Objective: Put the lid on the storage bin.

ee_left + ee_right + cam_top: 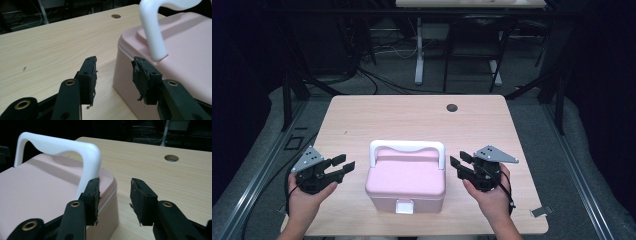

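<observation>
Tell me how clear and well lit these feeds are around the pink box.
High view: soft but evenly lit table, dark surroundings. Left gripper view: pink box and white handle sharp, handle top nearly washed out. Right gripper view: background black, no glare.

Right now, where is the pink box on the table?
In the high view the pink box sits near the table's front edge, centred between the left gripper and right gripper.
</observation>
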